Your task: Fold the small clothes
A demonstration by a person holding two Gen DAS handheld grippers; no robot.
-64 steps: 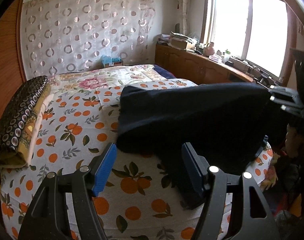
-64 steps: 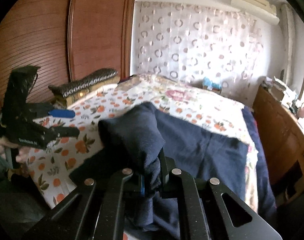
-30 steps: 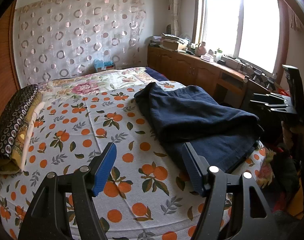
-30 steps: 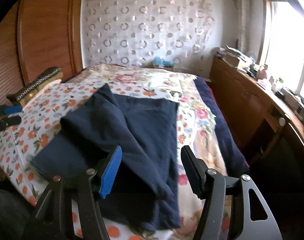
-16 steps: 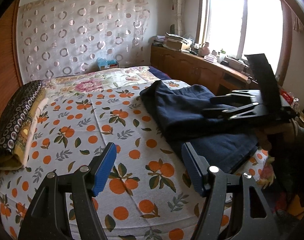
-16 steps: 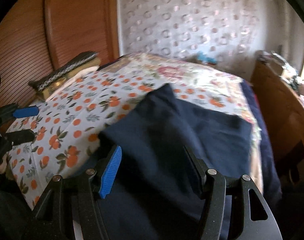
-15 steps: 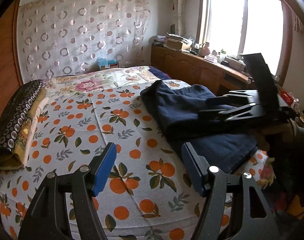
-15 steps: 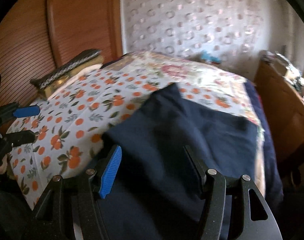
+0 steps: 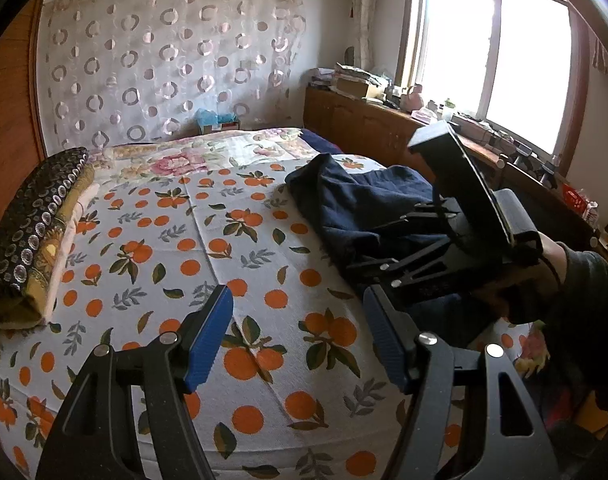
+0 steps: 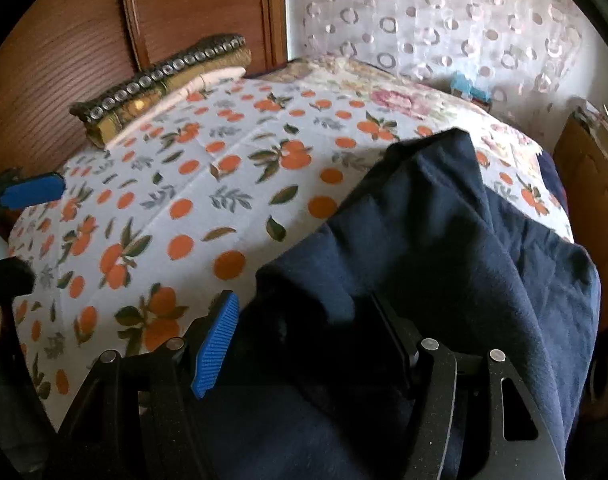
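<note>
Orange-printed bedspread (image 9: 224, 248) covers the bed. Navy garment (image 10: 444, 260) lies bunched along its right side (partly folded over itself). Stack of folded fabrics (image 9: 36, 224) sits at the bed's far left edge. Left claw (image 9: 298, 336) hovers over bare bedspread, released, nothing between its pads. Right claw (image 10: 312, 340) is low over the garment; its jaws have just been opening, cloth between them, not pinched.
</note>
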